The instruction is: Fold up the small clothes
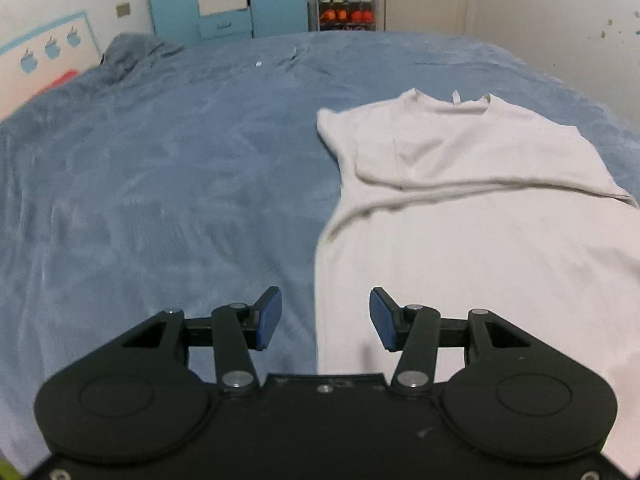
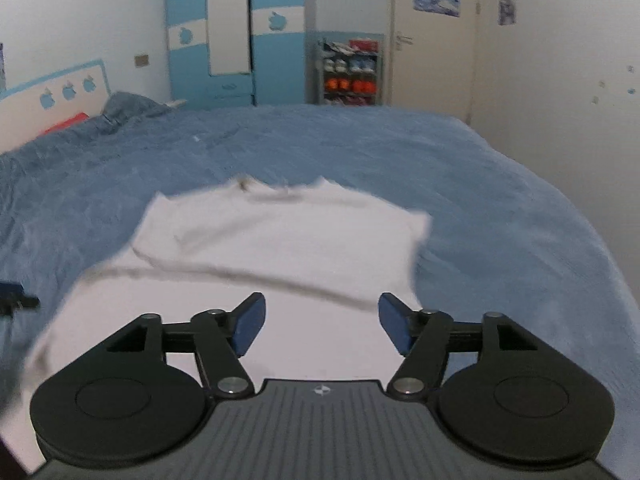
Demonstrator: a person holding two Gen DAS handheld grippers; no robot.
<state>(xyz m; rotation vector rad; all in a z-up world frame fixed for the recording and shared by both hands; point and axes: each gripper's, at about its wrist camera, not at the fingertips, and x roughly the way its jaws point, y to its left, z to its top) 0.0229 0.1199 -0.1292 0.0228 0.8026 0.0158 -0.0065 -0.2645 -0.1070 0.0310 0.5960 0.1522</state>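
**A:** Anything that could go wrong here? The blue bedspread (image 1: 160, 168) is plush and rucked up at the far left, so the white T-shirt (image 1: 460, 200) could get dragged and bunched instead of folded clean. The shirt is laid flat on the right half of the bed, collar far, hem near, sleeves apparently already tucked across the chest.

**B:** Agreed. The tucked sleeves could easily be pulled loose if only the top layer gets pinched. The left gripper (image 1: 325, 318) is held wide open with nothing in it, right over the shirt's left edge. The right gripper (image 2: 321, 322) is spread wide too, empty, over the near right part.

**A:** Containers?

**B:** Only the shoe rack (image 2: 350, 72) by the far wall, stocked with shoes. Not involved.
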